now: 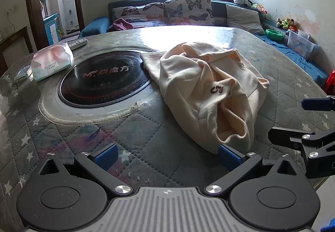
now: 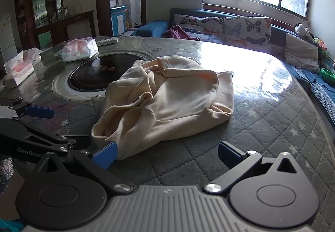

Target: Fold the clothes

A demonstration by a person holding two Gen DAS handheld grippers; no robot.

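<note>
A cream garment (image 1: 209, 89) lies crumpled in a heap on the quilted table cover (image 1: 146, 144), with a small brown mark on one fold. It also shows in the right wrist view (image 2: 167, 102). My left gripper (image 1: 166, 157) is open and empty just in front of the garment's near edge; its right pad (image 1: 227, 156) is close to the hem. My right gripper (image 2: 166, 155) is open and empty at the garment's near edge; its left pad (image 2: 104, 154) touches or nearly touches the hem. Each gripper shows at the edge of the other's view.
A round black hotplate (image 1: 104, 79) is set into the table left of the garment. A tissue pack (image 1: 52, 60) and a remote (image 1: 78, 43) lie beyond it; a tissue box (image 2: 18, 68) sits at the far left. A sofa with butterfly cushions (image 1: 188, 10) stands behind the table.
</note>
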